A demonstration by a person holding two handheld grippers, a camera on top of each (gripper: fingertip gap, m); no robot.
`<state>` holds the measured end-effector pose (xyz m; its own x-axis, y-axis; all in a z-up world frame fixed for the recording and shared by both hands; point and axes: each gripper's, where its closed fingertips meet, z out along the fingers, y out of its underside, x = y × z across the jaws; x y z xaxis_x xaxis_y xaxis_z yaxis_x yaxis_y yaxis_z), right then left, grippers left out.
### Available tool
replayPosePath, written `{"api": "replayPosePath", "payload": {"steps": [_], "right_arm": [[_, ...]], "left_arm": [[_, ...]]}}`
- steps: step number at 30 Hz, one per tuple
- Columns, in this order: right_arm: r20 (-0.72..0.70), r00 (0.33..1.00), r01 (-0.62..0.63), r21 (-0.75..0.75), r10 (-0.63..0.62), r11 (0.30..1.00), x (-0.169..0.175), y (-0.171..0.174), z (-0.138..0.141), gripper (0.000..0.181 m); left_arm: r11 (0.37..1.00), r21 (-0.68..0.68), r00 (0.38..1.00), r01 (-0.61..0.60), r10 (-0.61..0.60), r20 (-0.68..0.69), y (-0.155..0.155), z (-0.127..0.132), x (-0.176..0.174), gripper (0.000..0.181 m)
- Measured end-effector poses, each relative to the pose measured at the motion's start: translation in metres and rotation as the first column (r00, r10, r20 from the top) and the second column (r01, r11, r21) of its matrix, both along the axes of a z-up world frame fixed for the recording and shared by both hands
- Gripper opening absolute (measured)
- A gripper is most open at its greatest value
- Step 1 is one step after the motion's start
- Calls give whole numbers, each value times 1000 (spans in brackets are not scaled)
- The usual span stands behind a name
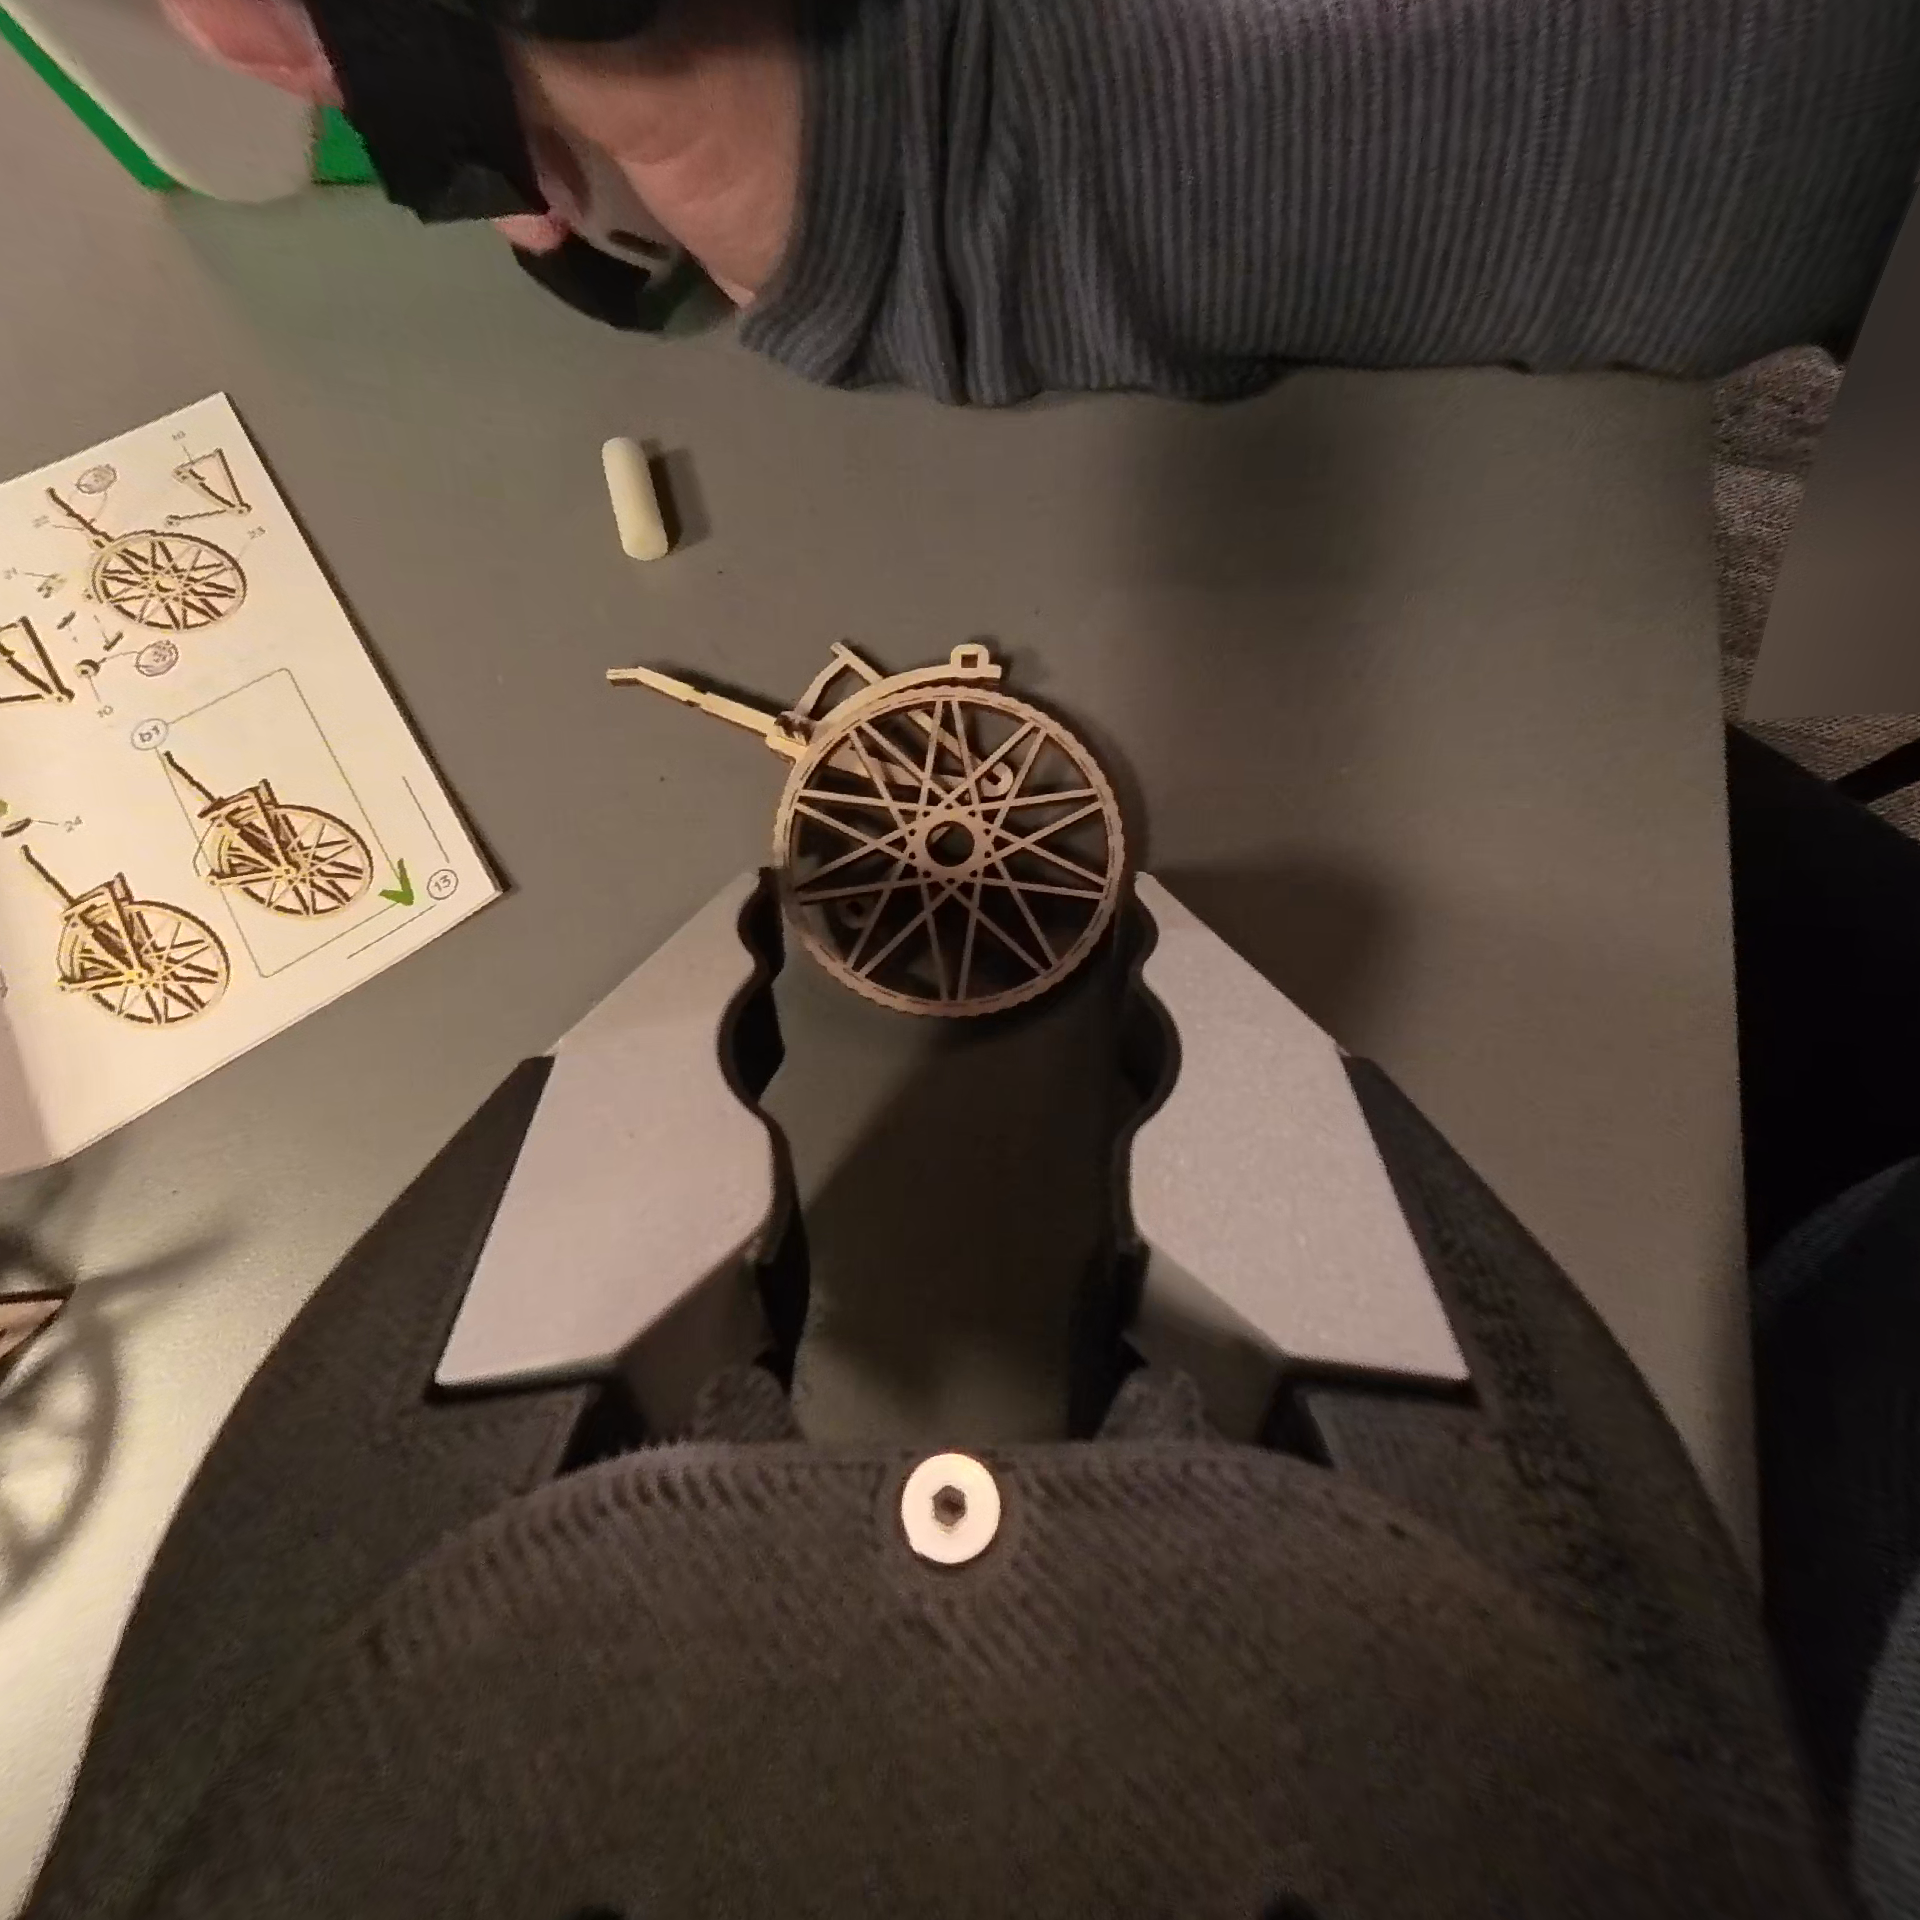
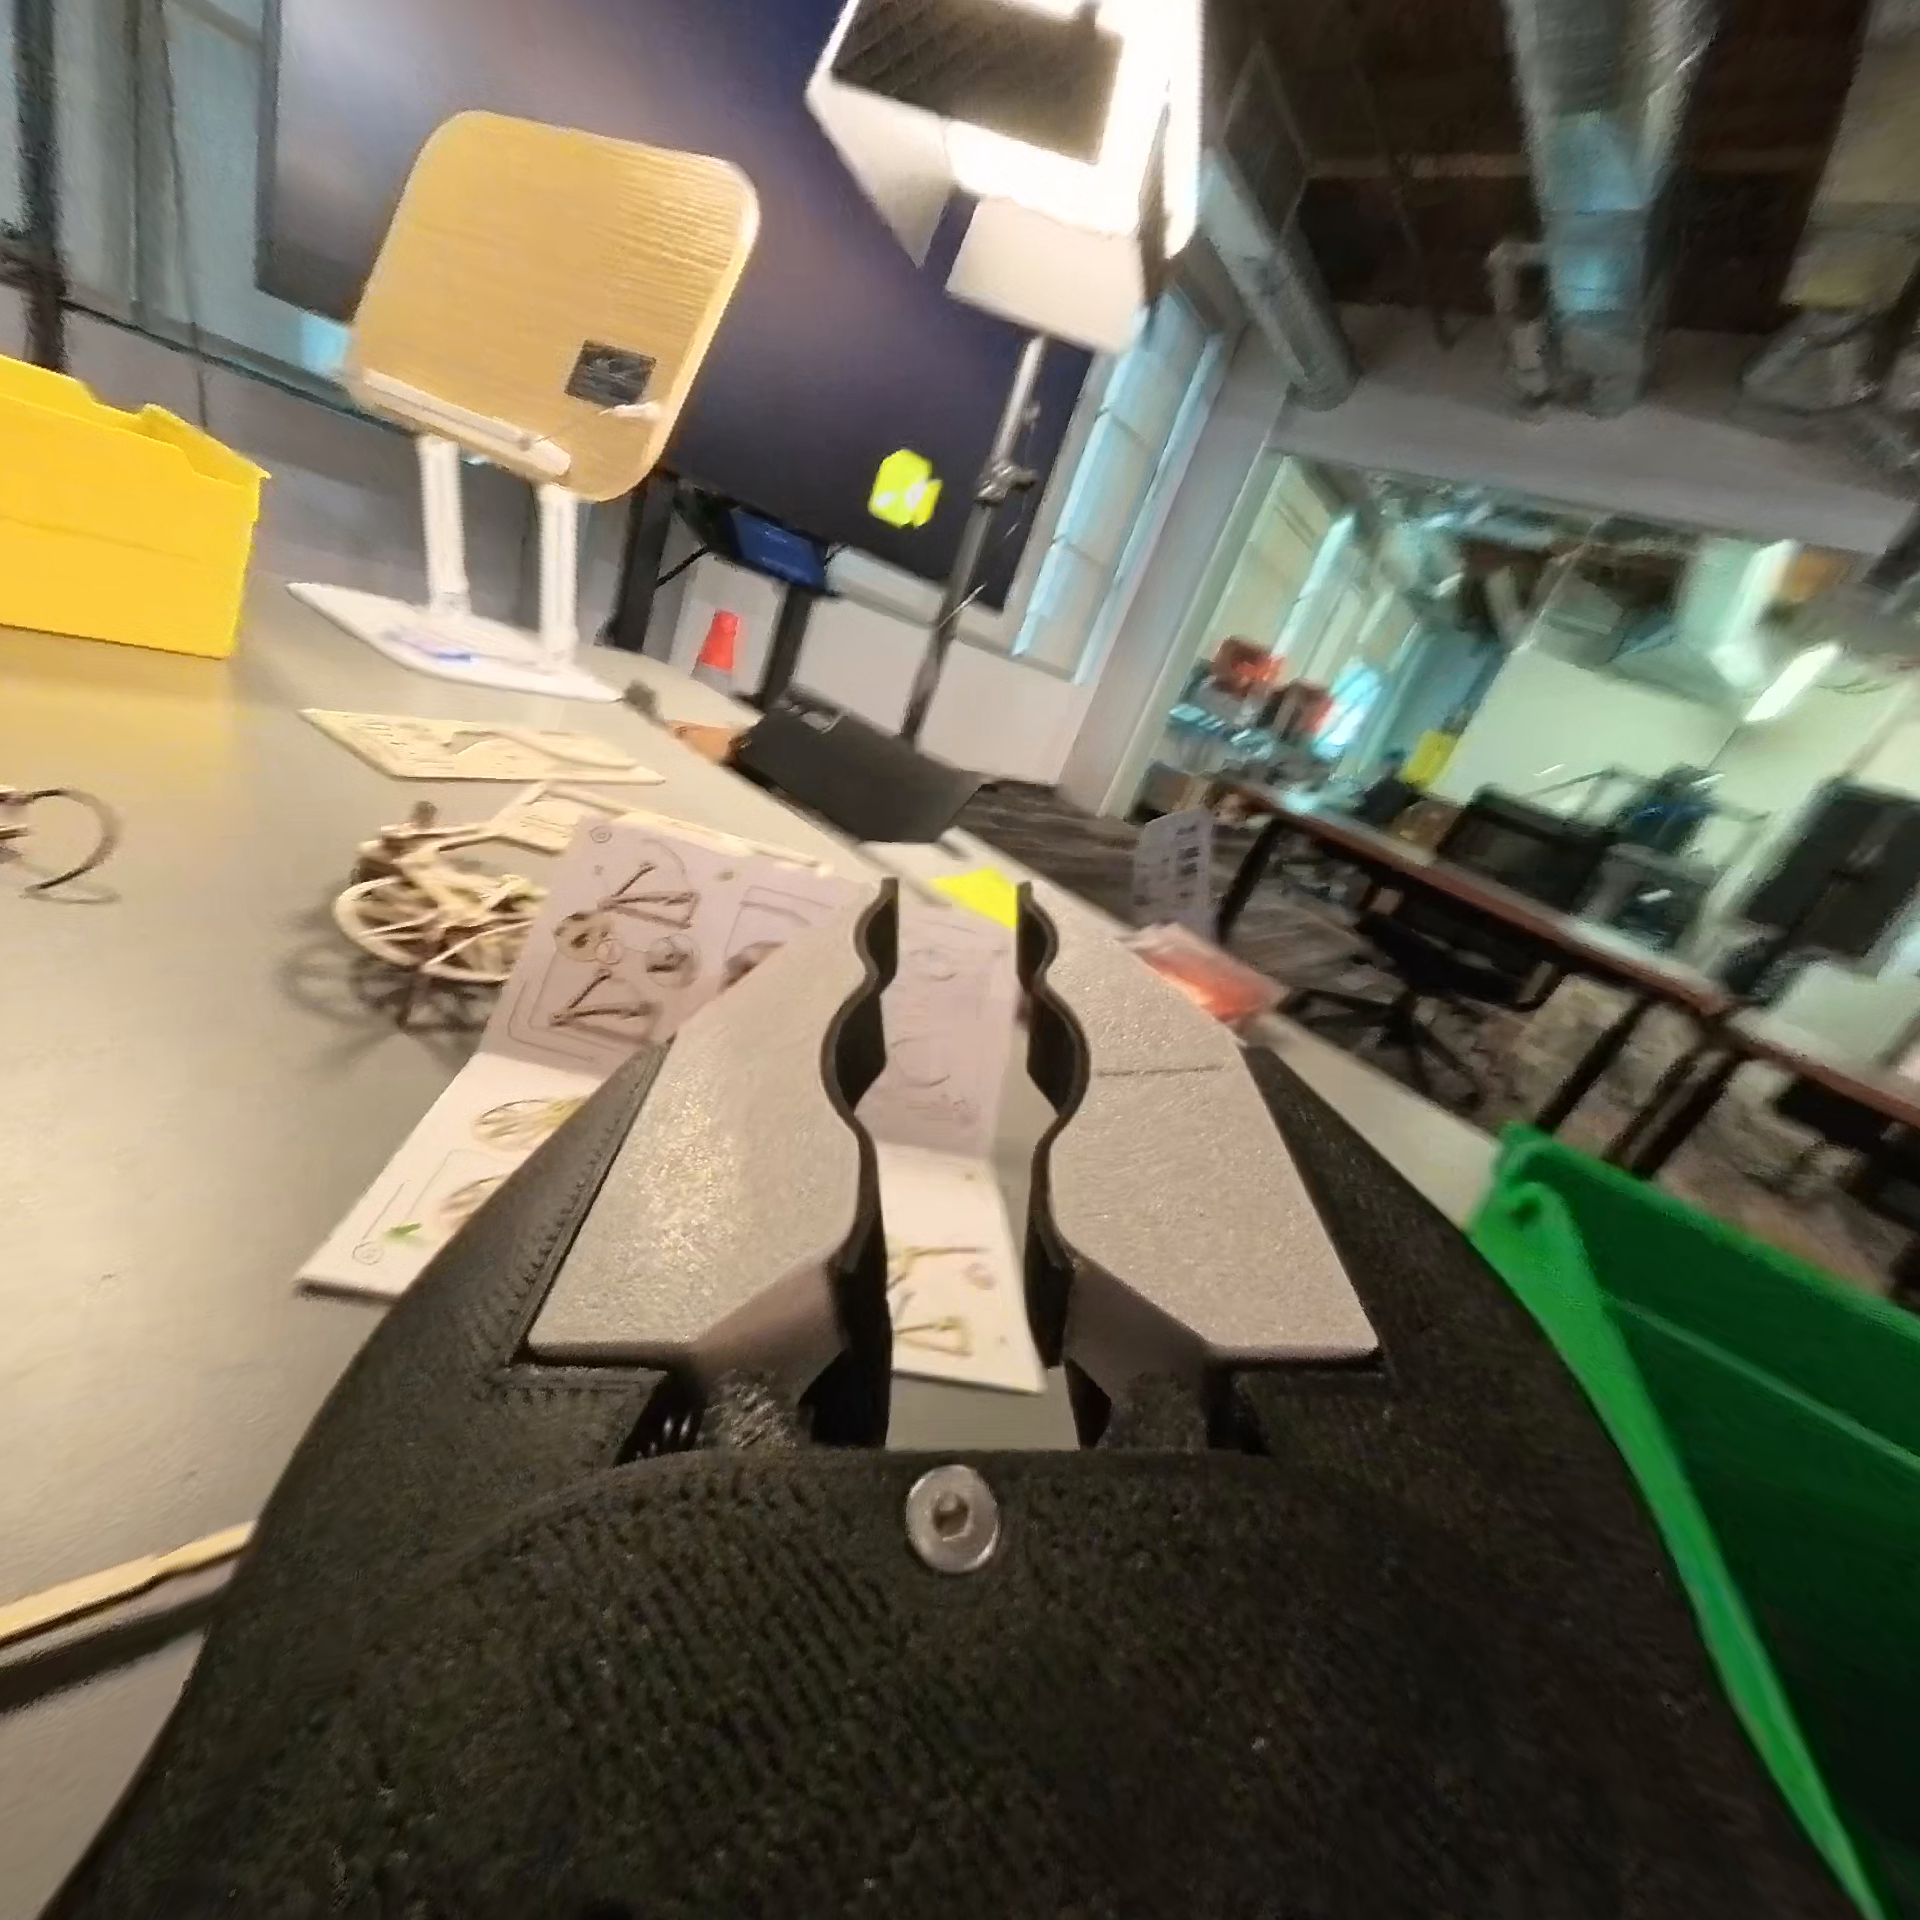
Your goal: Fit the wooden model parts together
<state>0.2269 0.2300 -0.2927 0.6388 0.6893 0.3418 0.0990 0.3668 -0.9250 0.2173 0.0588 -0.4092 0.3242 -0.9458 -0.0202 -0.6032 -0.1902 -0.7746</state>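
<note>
We see the right hand-held gripper (image 2: 951, 914) low over the grey worktop (image 2: 156, 1091), jaws parted, nothing between them. An instruction booklet (image 2: 582, 1039) lies open beneath. A wooden wheel assembly (image 2: 436, 920) rests left of it; a yellow bin (image 2: 114, 530) far left, a green bin (image 2: 1714, 1403) at right.

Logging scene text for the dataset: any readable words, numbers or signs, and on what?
Instruction booklet: small part and page numbers beside the diagrams; not copied out here.
Dark label on the wooden stand: blurred, unreadable.
White placard: too blurred to read.
Yellow sign on the dark screen: a symbol, no legible words.
</note>
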Motion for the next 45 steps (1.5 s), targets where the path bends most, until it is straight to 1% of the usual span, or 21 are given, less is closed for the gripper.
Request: {"api": "replayPosePath", "payload": {"steps": [2,3,5,6,7,9,11,13,16,18,25,30,33,35,38,40,45], "right_arm": [[70,991,-101,-142,112,985,-12,-7,-16,16],[109,979,-148,-225,175,963,-17,-14,-26,16],[160,940,-234,-336,300,912,-26,-34,-37,13],[198,906,-277,-392,374,877,-30,-48,-44,11],[238,874,-289,-444,423,848,-33,-58,-50,11],[301,831,-286,-490,467,824,-35,-69,-57,11],[338,777,-294,-552,531,780,-35,-82,-68,7],[369,724,-269,-627,583,731,-31,-91,-82,6],[414,677,-216,-678,608,702,-23,-97,-97,6],[435,664,-189,-689,608,700,-20,-96,-103,6],[456,685,-183,-647,568,740,-17,-87,-100,6],[450,686,-173,-663,572,729,-14,-85,-105,0],[417,691,-175,-695,590,697,-15,-86,-108,0],[417,682,-168,-710,601,684,-14,-88,-112,0],[428,678,-178,-693,598,699,-15,-88,-111,0],[425,686,-184,-684,590,706,-16,-86,-110,4],[457,671,-152,-686,584,711,-11,-86,-113,5]], "left_arm": [[1000,-5,1000,0,0,2,0,0,0,64],[1000,-5,1000,0,0,2,0,0,0,64],[1000,-5,1000,0,0,1,0,0,0,64],[1000,-4,1000,0,0,1,0,0,0,64],[1000,-4,1000,0,0,1,0,0,0,63],[1000,-3,1000,0,0,1,0,0,0,63],[1000,-2,1000,0,0,0,0,0,0,64],[1000,-1,1000,0,0,0,0,0,0,64],[1000,-2,1000,-4,4,0,1,0,0,64],[1000,1,1000,-5,5,-2,1,0,0,64],[1000,10,1000,-16,16,-5,2,0,-1,64],[999,14,999,-33,33,-7,7,0,-5,64],[999,16,999,-35,35,-7,8,0,-5,64],[999,21,999,-34,35,-9,8,0,-5,64],[999,19,999,-34,34,-9,8,0,-6,64],[999,8,1000,-31,31,-6,8,0,-5,64],[999,26,999,-31,32,-11,8,0,-6,64]]}}
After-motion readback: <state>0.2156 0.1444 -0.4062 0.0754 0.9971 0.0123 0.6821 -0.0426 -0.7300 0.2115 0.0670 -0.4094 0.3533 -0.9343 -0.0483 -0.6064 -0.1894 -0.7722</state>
